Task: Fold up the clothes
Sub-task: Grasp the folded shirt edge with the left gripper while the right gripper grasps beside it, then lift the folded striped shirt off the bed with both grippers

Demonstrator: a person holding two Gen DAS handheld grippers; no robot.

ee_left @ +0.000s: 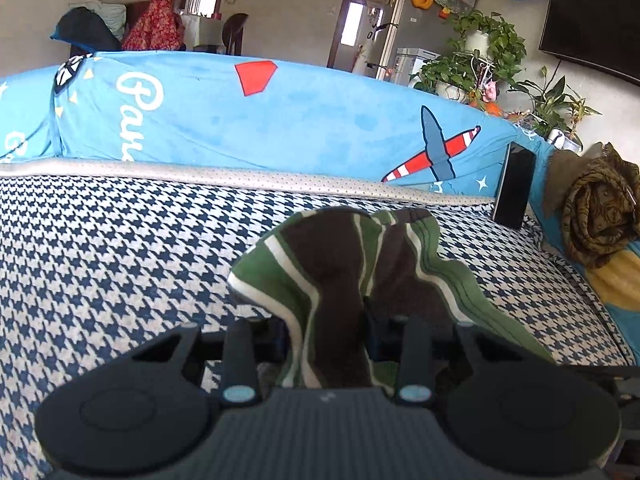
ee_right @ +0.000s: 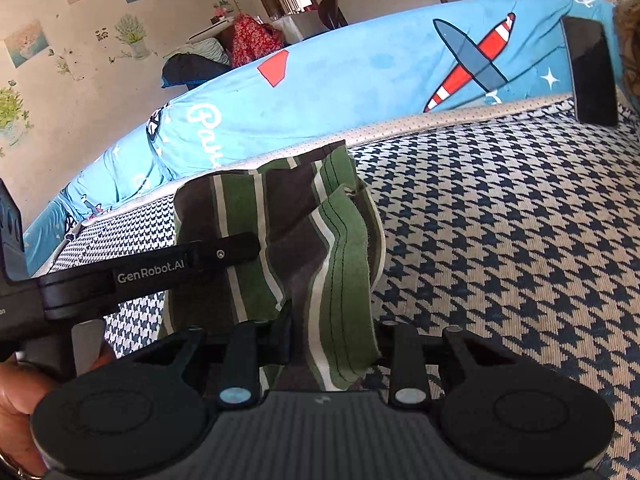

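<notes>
A striped garment (ee_left: 344, 264) in green, brown and white is bunched up over the houndstooth bed cover (ee_left: 120, 248). My left gripper (ee_left: 326, 332) is shut on a fold of it, and the cloth hides both fingertips. In the right wrist view the same striped garment (ee_right: 280, 232) hangs lifted in front of the camera. There my right gripper (ee_right: 332, 332) is shut on its green hemmed edge. The left gripper (ee_right: 224, 254) reaches in from the left of that view and grips the cloth. A hand (ee_right: 16, 396) holds it at the lower left.
A blue printed blanket (ee_left: 280, 120) covers the backrest behind the bed cover. A black phone (ee_left: 514, 188) leans against it at the right. A crumpled brown-gold cloth (ee_left: 596, 216) lies at the far right edge. Houseplants (ee_left: 480, 60) and a television (ee_left: 596, 16) stand beyond.
</notes>
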